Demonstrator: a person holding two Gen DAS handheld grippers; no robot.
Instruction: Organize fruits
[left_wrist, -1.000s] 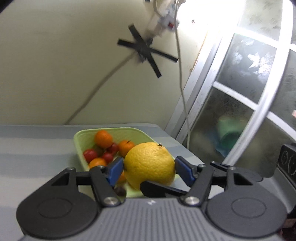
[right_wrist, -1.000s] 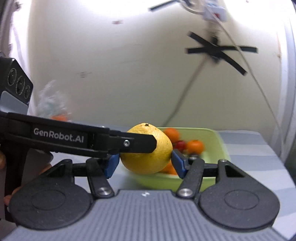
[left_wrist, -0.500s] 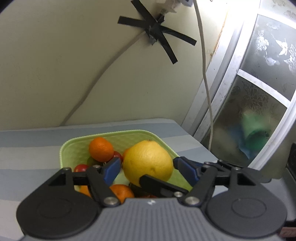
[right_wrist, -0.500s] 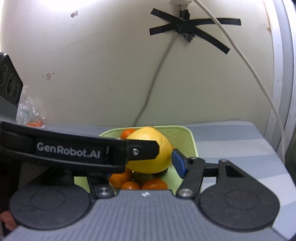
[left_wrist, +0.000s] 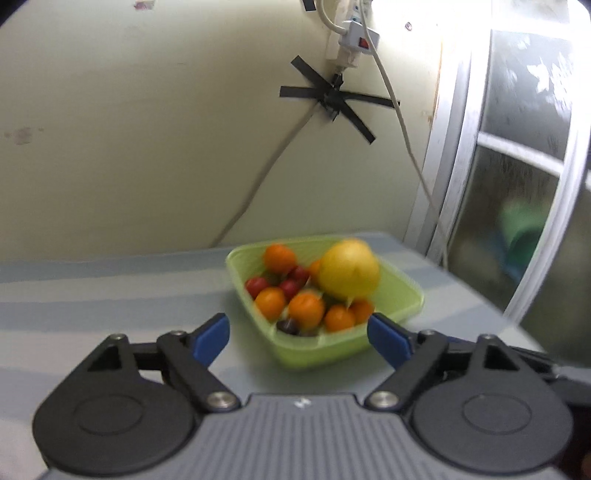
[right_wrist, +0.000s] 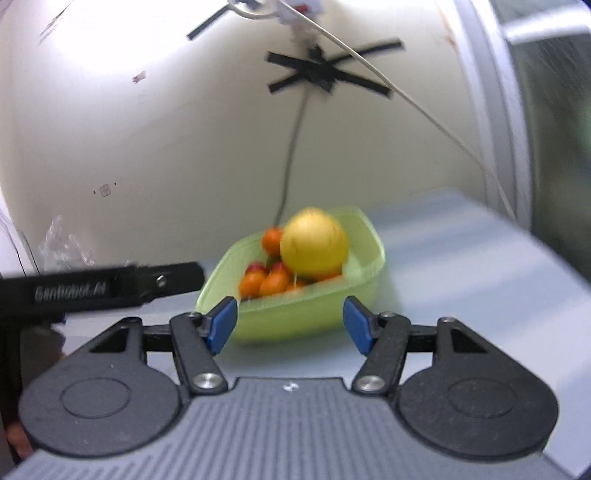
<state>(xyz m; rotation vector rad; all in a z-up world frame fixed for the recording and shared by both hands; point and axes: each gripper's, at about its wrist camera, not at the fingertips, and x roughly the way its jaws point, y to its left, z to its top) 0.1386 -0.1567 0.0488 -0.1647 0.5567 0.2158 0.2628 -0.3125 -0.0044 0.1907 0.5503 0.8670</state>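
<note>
Fruit fills the green basket (left_wrist: 399, 295) on the striped grey table (left_wrist: 110, 295): from the left wrist view, a big yellow citrus (left_wrist: 349, 269) sits on top toward the basket's right side, with small oranges (left_wrist: 306, 309) and red tomatoes (left_wrist: 257, 285) heaped beside and below it. The left gripper (left_wrist: 299, 338) has just been opening; its blue pads stand wide with nothing between them, short of the basket's near wall.

From the right wrist view, the same yellow citrus (right_wrist: 314, 245) rests atop the pile in the basket (right_wrist: 295, 317). The right gripper (right_wrist: 290, 325) is parted and empty, its pads (right_wrist: 221, 323) near the basket's front wall. At the left edge juts the other gripper's black finger.
</note>
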